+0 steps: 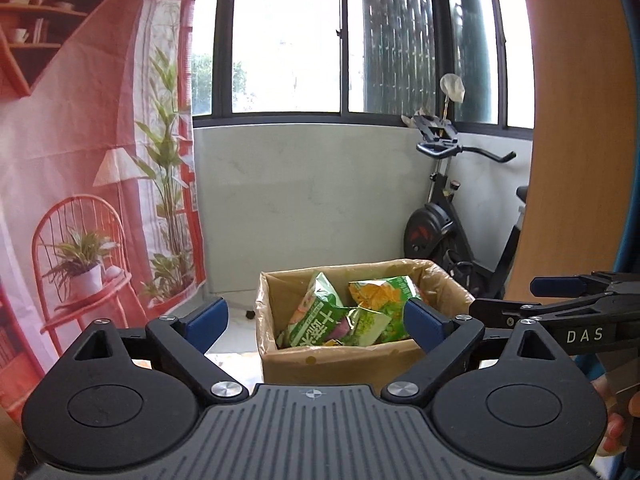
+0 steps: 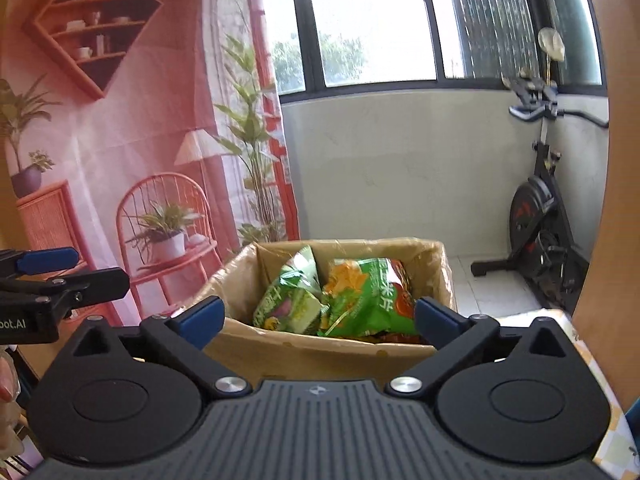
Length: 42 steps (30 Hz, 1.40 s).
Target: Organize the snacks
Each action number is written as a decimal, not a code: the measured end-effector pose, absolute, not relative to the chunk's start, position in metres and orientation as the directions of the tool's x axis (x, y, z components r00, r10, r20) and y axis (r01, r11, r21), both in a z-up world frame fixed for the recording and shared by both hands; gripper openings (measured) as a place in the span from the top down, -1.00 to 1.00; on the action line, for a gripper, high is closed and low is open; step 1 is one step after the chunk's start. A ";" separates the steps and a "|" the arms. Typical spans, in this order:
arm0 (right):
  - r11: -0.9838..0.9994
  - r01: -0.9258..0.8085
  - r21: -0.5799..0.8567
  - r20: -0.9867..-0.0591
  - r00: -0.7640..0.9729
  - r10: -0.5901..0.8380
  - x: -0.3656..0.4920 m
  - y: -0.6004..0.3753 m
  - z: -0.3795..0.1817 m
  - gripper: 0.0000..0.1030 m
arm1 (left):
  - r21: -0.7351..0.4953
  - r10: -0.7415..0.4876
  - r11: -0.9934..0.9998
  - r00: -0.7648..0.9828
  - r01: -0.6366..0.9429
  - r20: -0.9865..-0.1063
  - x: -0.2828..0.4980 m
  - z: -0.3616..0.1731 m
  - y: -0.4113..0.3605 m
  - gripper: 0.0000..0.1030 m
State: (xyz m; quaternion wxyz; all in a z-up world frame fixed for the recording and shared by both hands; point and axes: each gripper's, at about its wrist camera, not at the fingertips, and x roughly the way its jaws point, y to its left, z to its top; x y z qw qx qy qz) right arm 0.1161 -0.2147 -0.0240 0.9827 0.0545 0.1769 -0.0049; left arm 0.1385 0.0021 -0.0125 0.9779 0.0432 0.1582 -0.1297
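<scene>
**Snack bags already in the box, both grippers empty**

The brown cardboard box lined with clear plastic film (image 1: 340,364) sits at lower centre of the left wrist view, and at lower centre of the right wrist view too (image 2: 320,350). Inside it lie several crinkled foil snack bags. A green bag printed with white characters (image 1: 320,320) leans toward the left wall of the box, and a green-and-orange bag (image 1: 384,292) lies to its right. The right wrist view shows the same two, the first (image 2: 292,300) left of the second (image 2: 360,300), with a red packet edge (image 2: 402,296) showing at the right side of the pile.

The left gripper (image 1: 316,320) has its blue-padded jaws spread wide with nothing between them; only the box shows through the gap. The right gripper (image 2: 320,318) is likewise fully released and empty. Each tool also appears from the side in the other's picture, at the right edge of the left view and the left edge of the right view.

Judging from this, the packing step looks done for these bags: they rest loosely heaped in the box rather than neatly stacked. No snack is visible outside the box in either view, so whether more remain to be gathered cannot be told. Tidying the heap may be what is left.
</scene>
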 end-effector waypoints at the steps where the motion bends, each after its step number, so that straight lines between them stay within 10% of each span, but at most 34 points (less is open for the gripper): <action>1: 0.995 0.028 0.101 -0.344 0.939 0.008 0.112 -0.212 -0.022 -1.00 | 0.037 -0.240 0.964 0.916 0.265 -0.321 0.135 -0.011 0.004 -0.86; 42: 0.989 0.057 0.134 -0.276 0.961 -0.018 0.002 -0.189 -0.004 -1.00 | 0.078 -0.149 0.982 0.959 0.172 -0.240 0.032 0.005 0.002 -0.86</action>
